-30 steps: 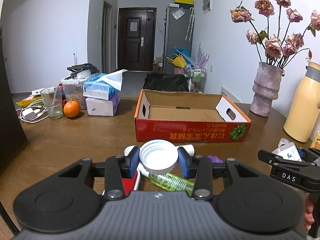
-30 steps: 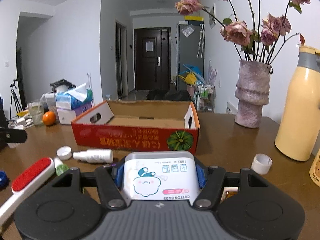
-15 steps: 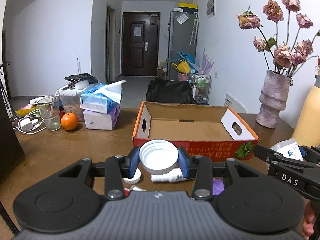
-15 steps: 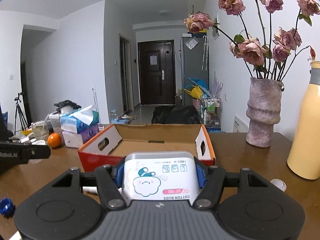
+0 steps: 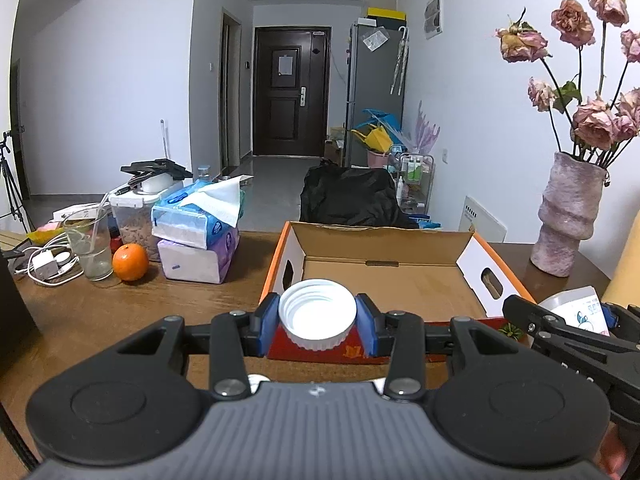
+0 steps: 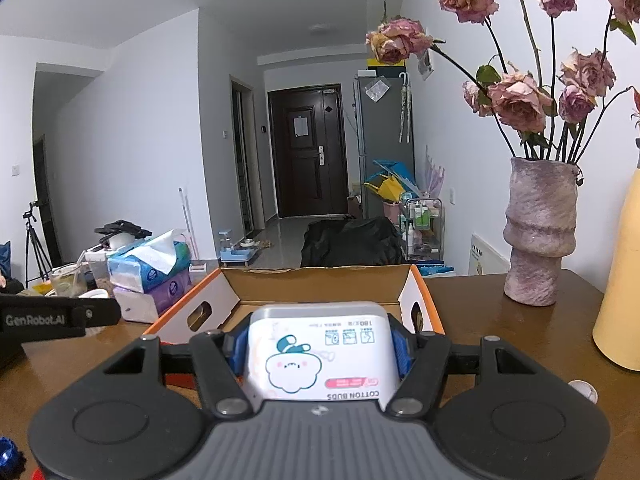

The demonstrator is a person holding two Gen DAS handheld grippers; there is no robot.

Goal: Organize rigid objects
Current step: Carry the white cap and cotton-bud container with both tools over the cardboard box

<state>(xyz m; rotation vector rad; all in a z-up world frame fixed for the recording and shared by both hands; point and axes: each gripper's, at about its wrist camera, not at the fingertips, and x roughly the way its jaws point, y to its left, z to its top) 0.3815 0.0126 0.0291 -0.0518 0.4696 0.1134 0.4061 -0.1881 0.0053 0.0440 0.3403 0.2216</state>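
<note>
My left gripper (image 5: 317, 322) is shut on a white jar lid (image 5: 317, 318) and holds it above the front wall of the open cardboard box (image 5: 384, 280). My right gripper (image 6: 318, 350) is shut on a white cotton buds box (image 6: 320, 354) and holds it raised at the box's (image 6: 320, 288) near edge. The box floor shows bare cardboard. The right gripper with the cotton buds box also shows at the right of the left wrist view (image 5: 576, 314).
Tissue packs (image 5: 196, 228), an orange (image 5: 130, 262), a glass (image 5: 90, 246) and chargers stand left of the box. A pink vase of roses (image 6: 538, 232) and a yellow flask (image 6: 622, 280) stand on the right. A small white cap (image 6: 582, 389) lies near the flask.
Both grippers have risen and moved forward towards the box with their loads. The loose items on the table in front of the box have dropped out of view.
</note>
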